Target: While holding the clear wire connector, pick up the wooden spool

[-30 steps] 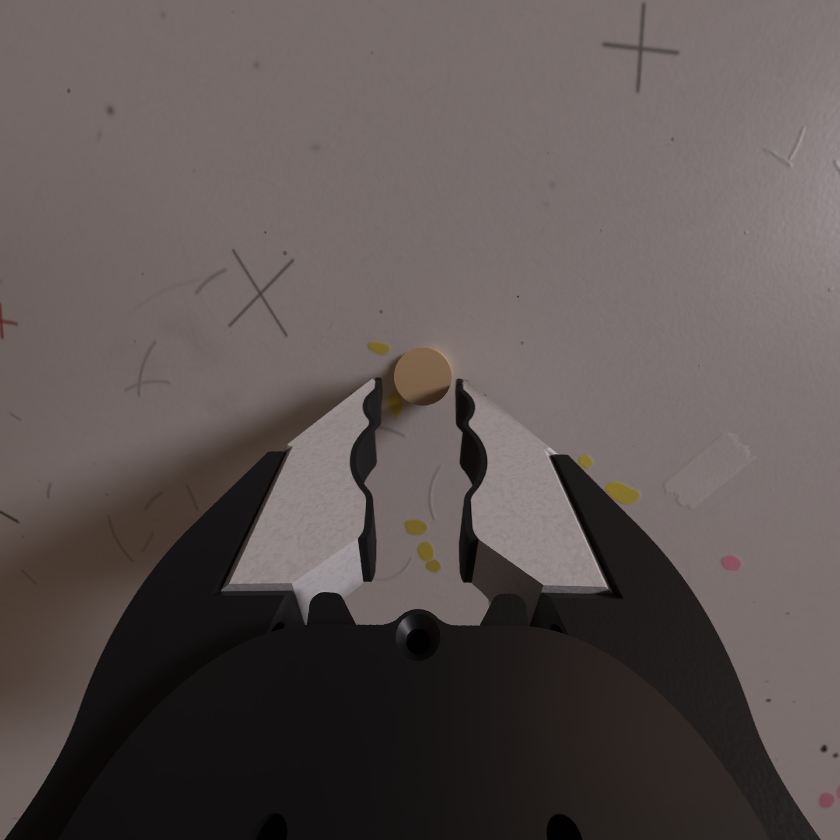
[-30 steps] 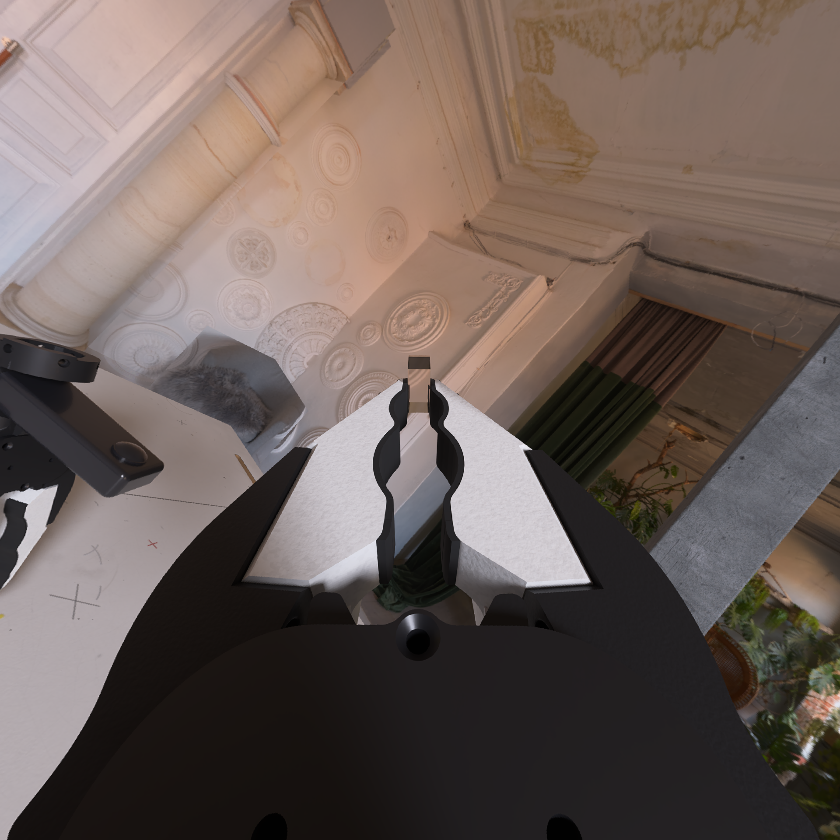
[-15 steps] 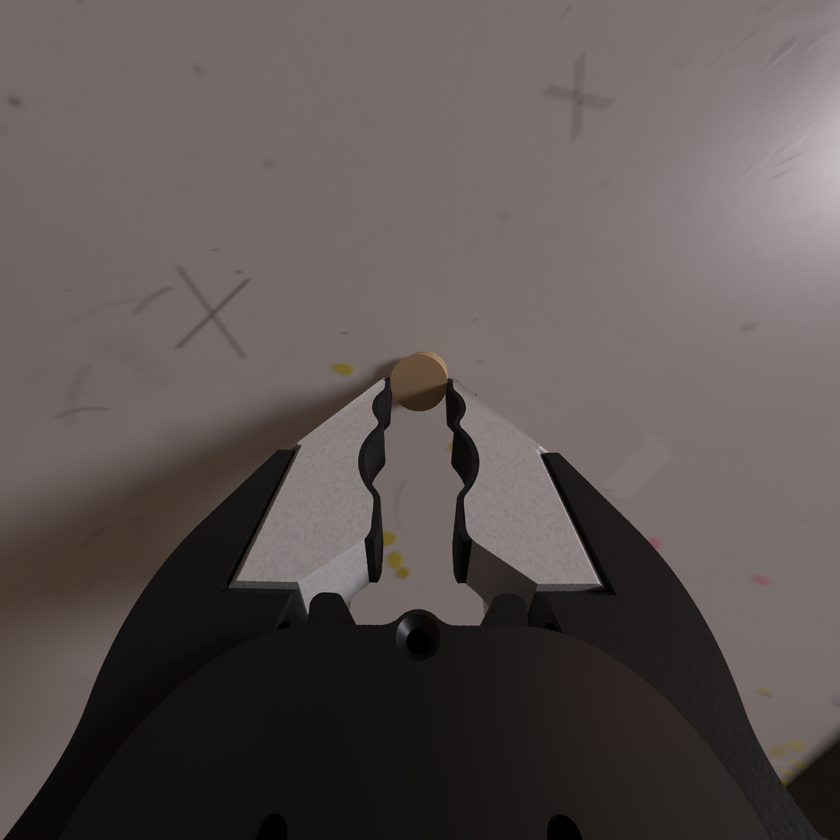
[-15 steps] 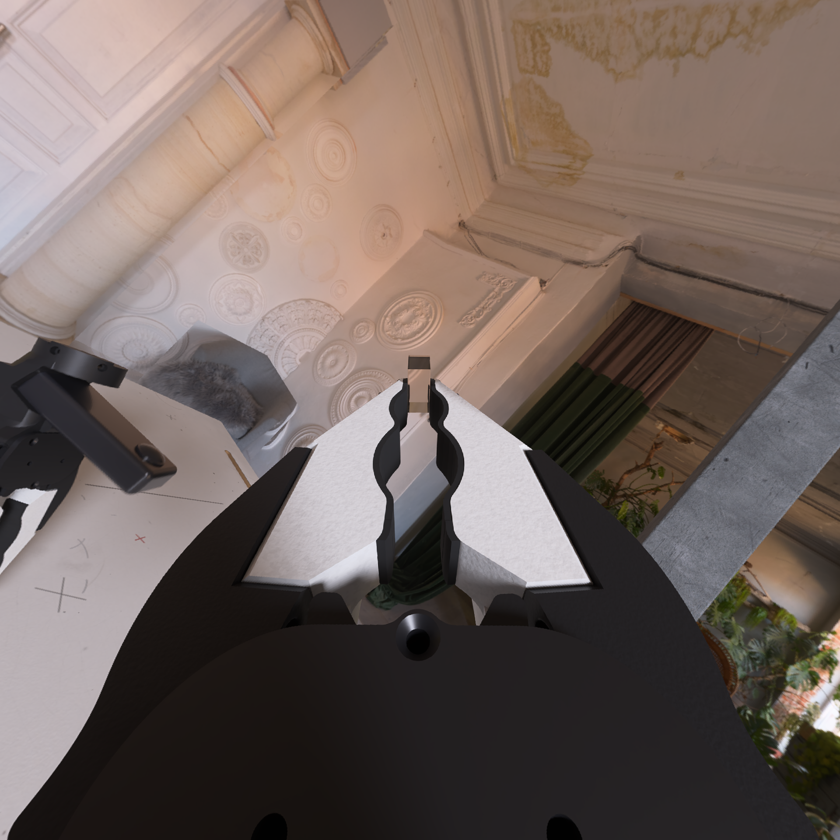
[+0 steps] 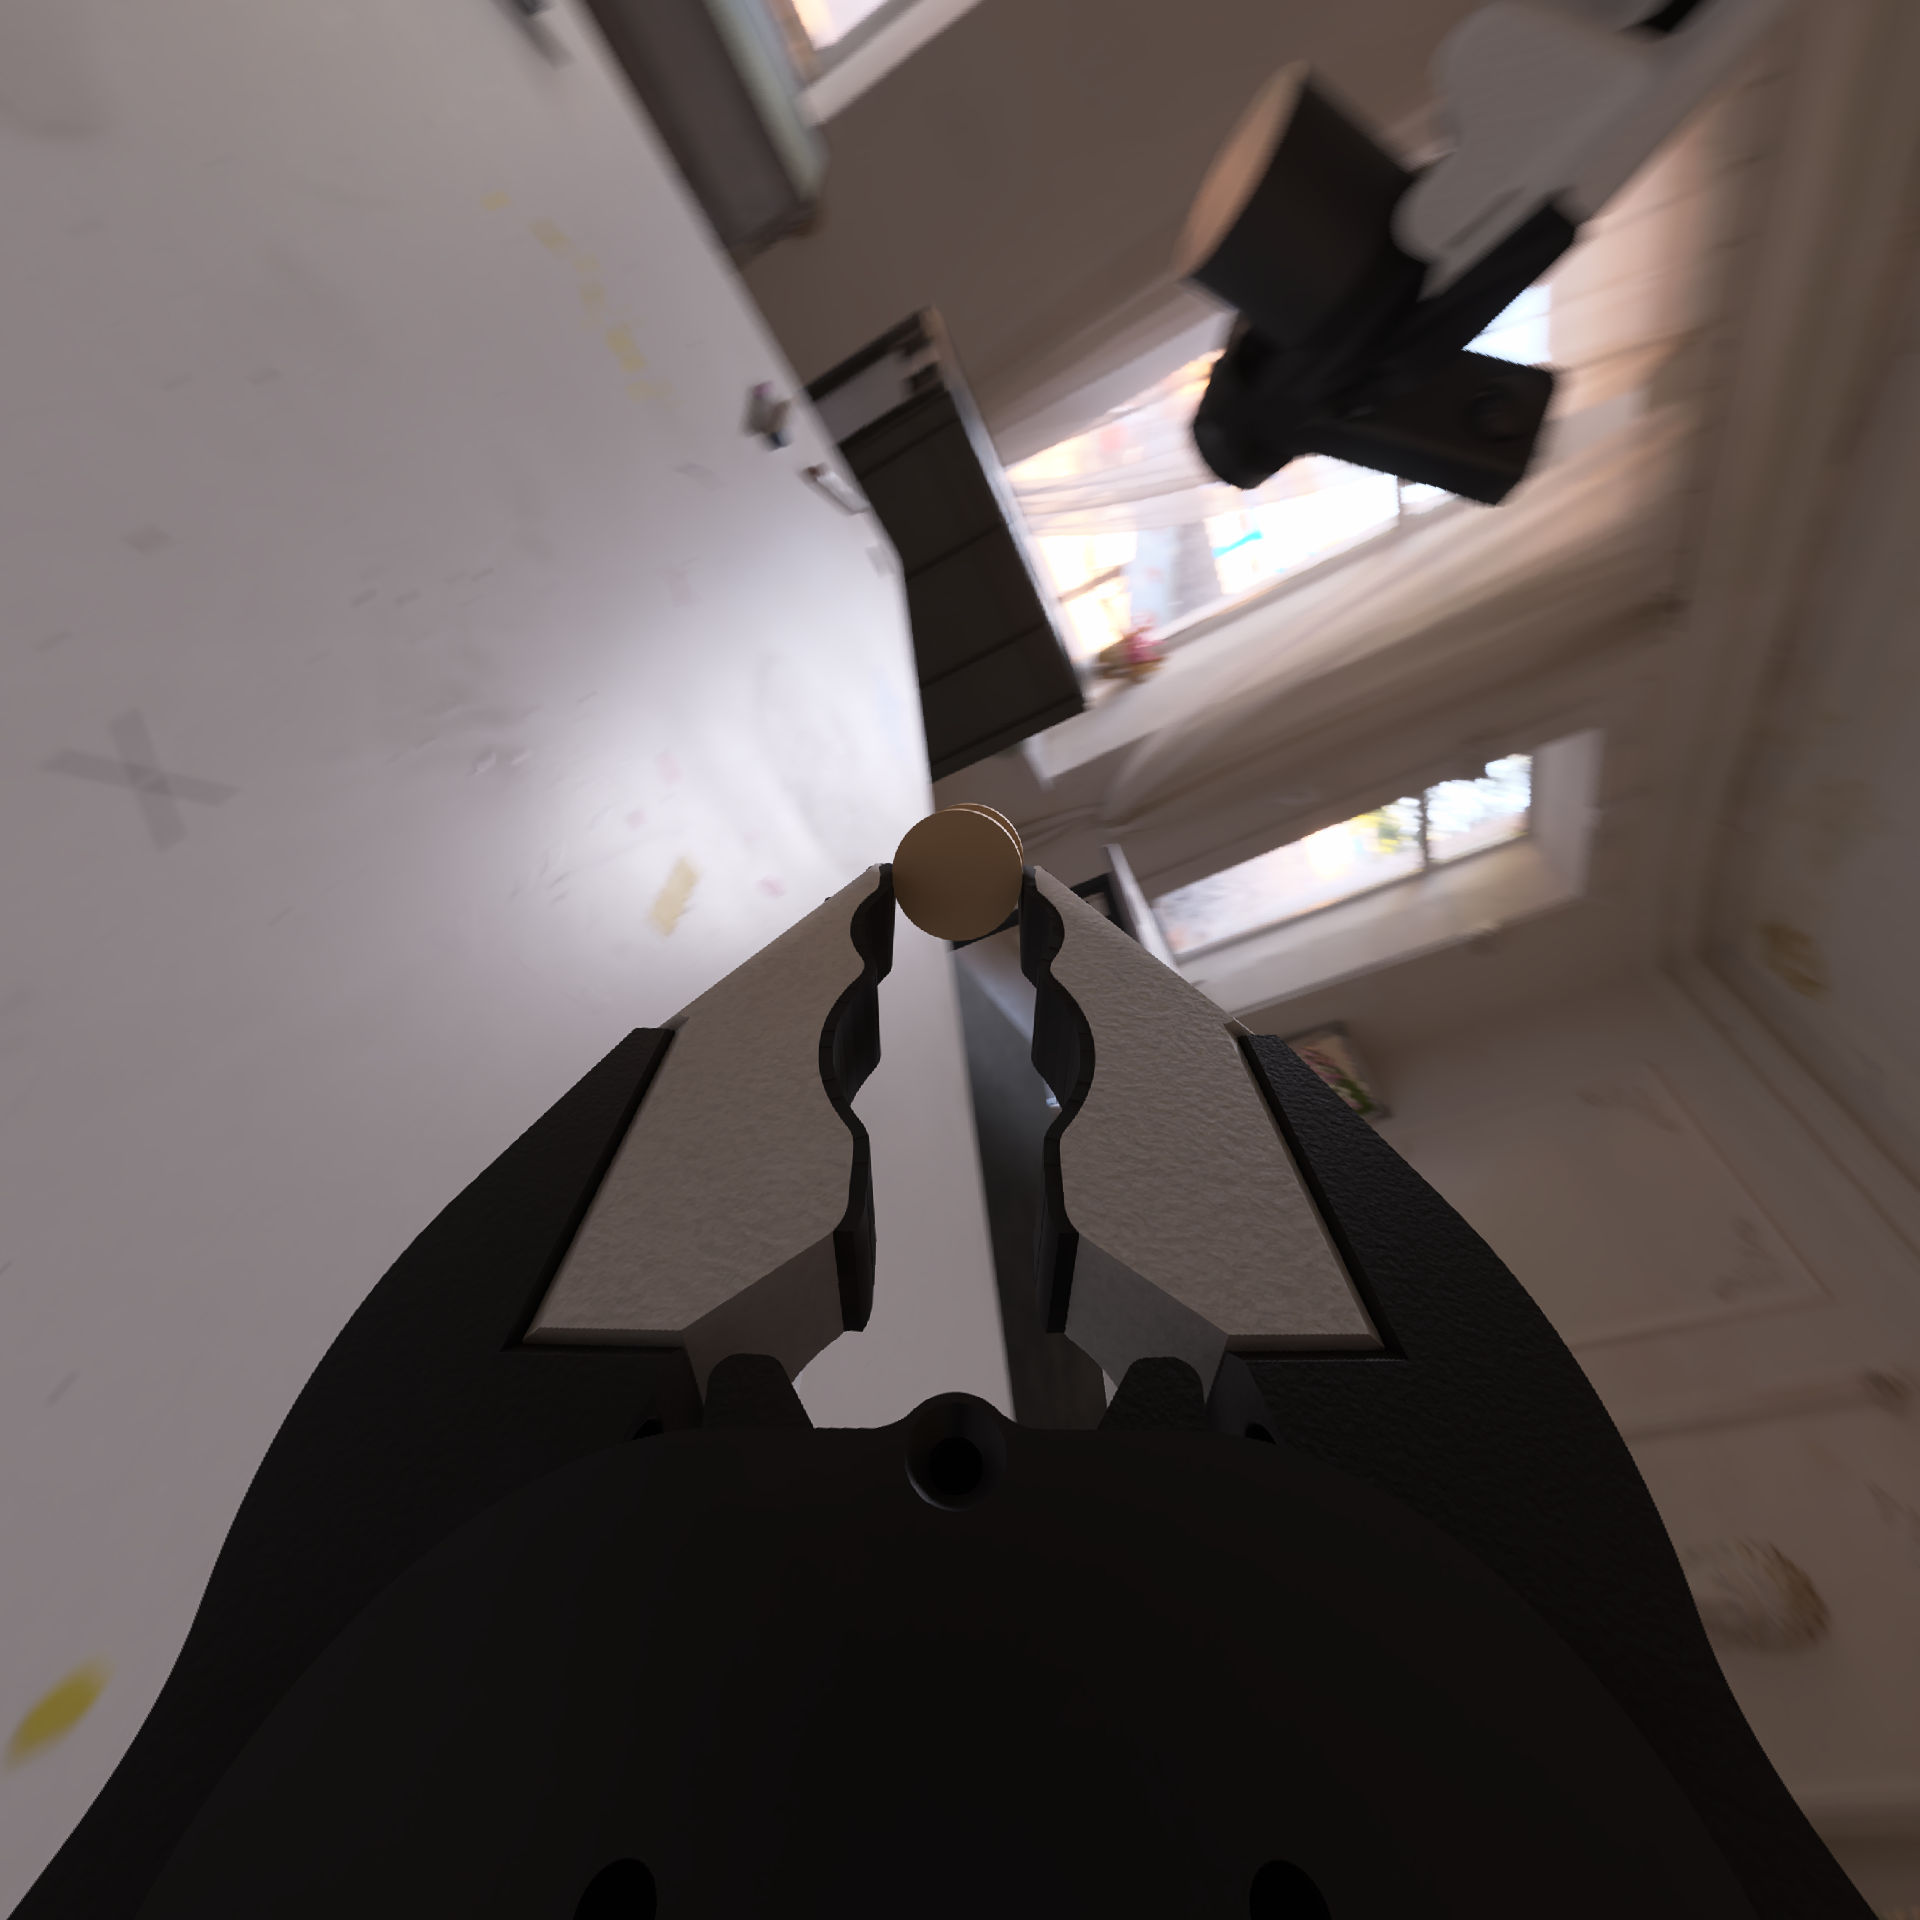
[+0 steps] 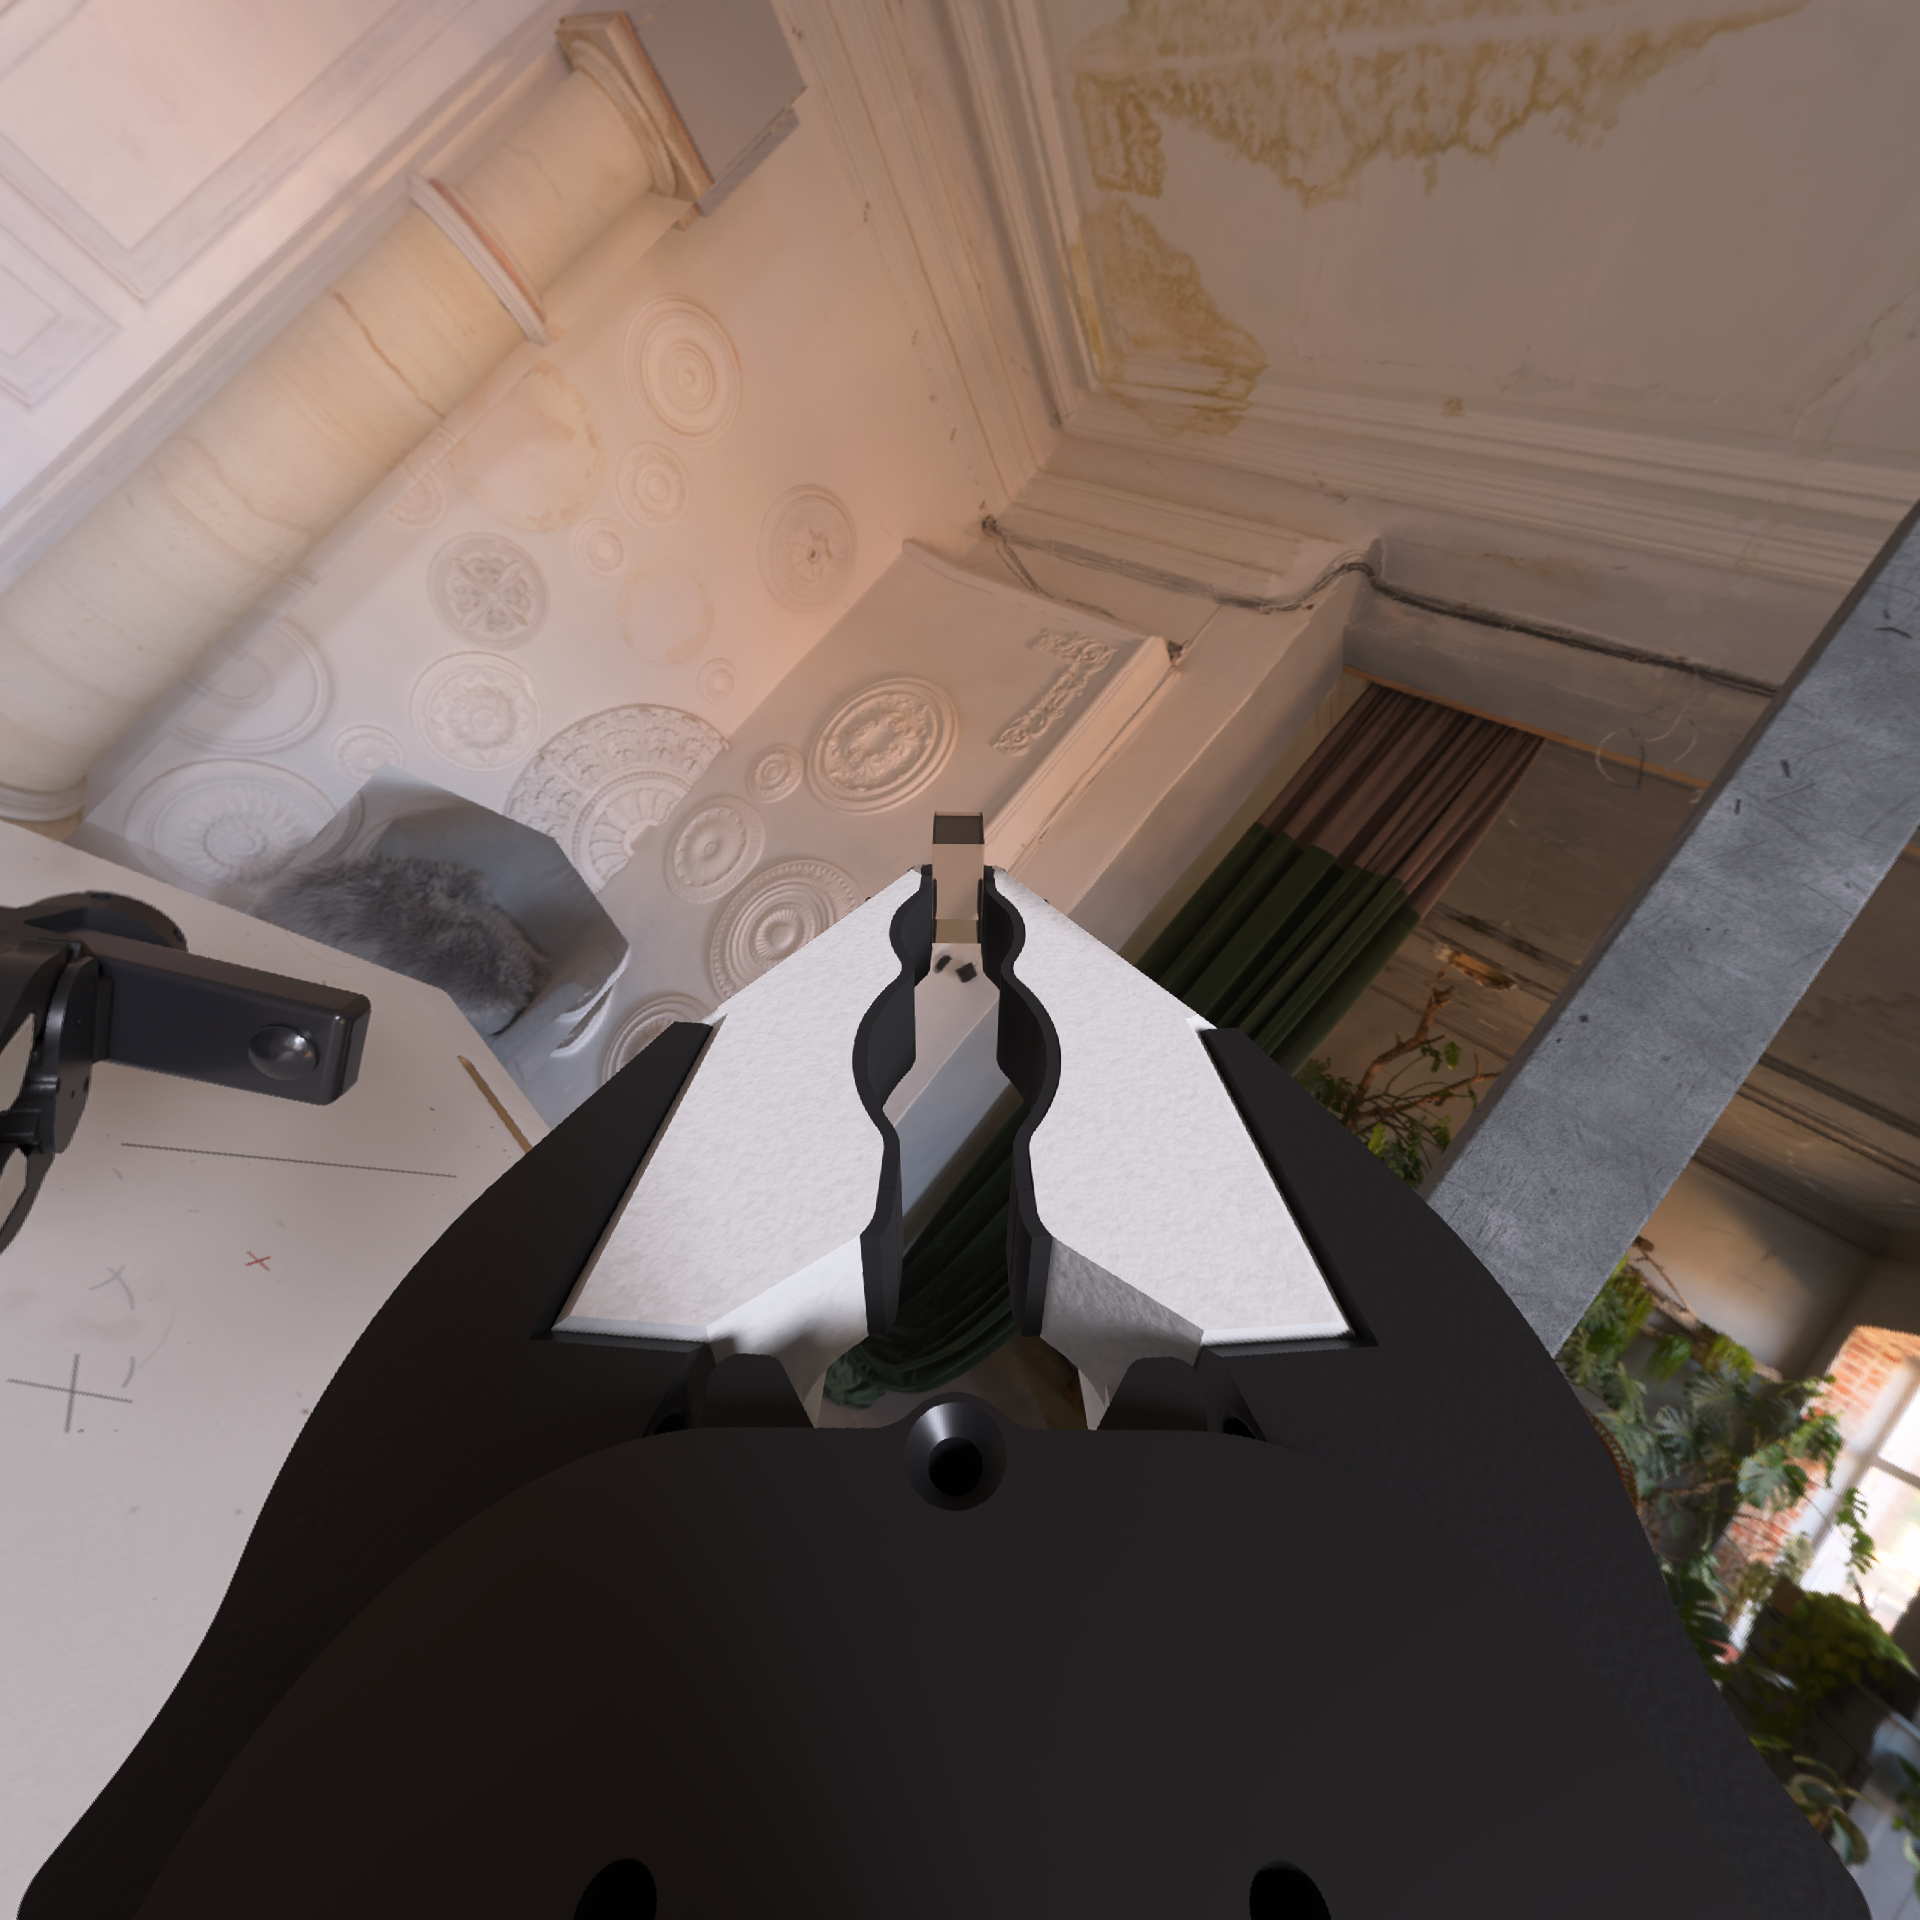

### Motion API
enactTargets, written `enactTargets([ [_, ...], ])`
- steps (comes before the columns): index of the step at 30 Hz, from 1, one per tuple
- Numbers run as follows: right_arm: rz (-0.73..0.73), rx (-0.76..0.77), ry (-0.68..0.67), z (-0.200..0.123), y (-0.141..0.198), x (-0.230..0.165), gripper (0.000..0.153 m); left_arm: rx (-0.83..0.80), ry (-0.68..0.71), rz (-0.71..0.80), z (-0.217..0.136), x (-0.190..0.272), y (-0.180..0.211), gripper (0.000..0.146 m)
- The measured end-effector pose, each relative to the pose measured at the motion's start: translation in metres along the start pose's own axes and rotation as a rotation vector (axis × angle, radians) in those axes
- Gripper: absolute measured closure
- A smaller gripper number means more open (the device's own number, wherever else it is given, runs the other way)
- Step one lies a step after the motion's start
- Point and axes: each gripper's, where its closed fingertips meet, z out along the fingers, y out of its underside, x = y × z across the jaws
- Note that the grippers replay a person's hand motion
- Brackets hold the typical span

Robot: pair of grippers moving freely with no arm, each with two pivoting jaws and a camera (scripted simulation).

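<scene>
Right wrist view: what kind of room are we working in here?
Likely an old ornate hall used as a workshop: round plaster medallions on the wall, a stained moulded ceiling, a fluted column, and a pale work table with pen marks.

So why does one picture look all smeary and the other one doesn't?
Left wrist view: the table, the windows and the right gripper smear with motion blur, while the wooden spool in the left gripper stays crisp. Right wrist view: everything is sharp, including the clear wire connector.
</scene>
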Motion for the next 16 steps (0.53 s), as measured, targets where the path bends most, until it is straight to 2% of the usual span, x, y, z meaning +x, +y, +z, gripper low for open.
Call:
enactTargets([
  [4, 0.026, 0.022, 0.03, -0.009, -0.003, 0.012, 0.145, 0.06, 0.176, 0.069, 0.015, 0.039, -0.023, 0.123],
  [9, 0.094, 0.005, 0.074, -0.013, 0.005, 0.026, 0.145, 0.21, 0.224, 0.28, 0.021, 0.08, -0.062, 0.123],
  [13, 0.164, -0.023, 0.234, -0.006, 0.015, 0.039, 0.145, 0.37, 0.254, 0.437, 0.019, 0.113, -0.094, 0.123],
  [16, 0.161, 0.003, 0.349, 0.004, 0.014, 0.032, 0.145, 0.46, 0.285, 0.5, 0.02, 0.13, -0.11, 0.123],
])
